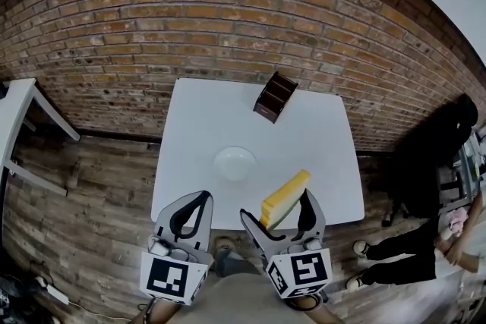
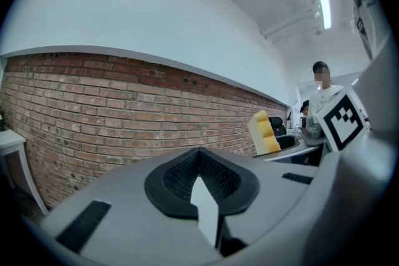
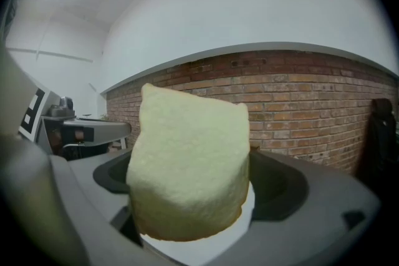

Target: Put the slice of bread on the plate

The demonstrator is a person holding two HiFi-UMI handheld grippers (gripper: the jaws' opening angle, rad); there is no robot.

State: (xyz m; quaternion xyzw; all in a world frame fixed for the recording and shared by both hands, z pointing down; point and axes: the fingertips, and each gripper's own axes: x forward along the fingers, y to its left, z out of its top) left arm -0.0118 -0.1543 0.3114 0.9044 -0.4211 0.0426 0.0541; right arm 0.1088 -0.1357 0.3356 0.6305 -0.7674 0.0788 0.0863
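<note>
One thick, pale bread slice (image 3: 190, 165)

L gripper (image 1: 200, 198) sits at the near edge of the table (image 1: 213, 114), jaws pressed together, nothing btwn them, tips aimed at the table's middle. R gripper (image 1: 277, 210) is just beside it, same near edge, jaws spread and clamped on the slice of bread (image 1: 285, 198), which leans toward the table's right side. Both marker cubes hang off the table's near edge.
</note>
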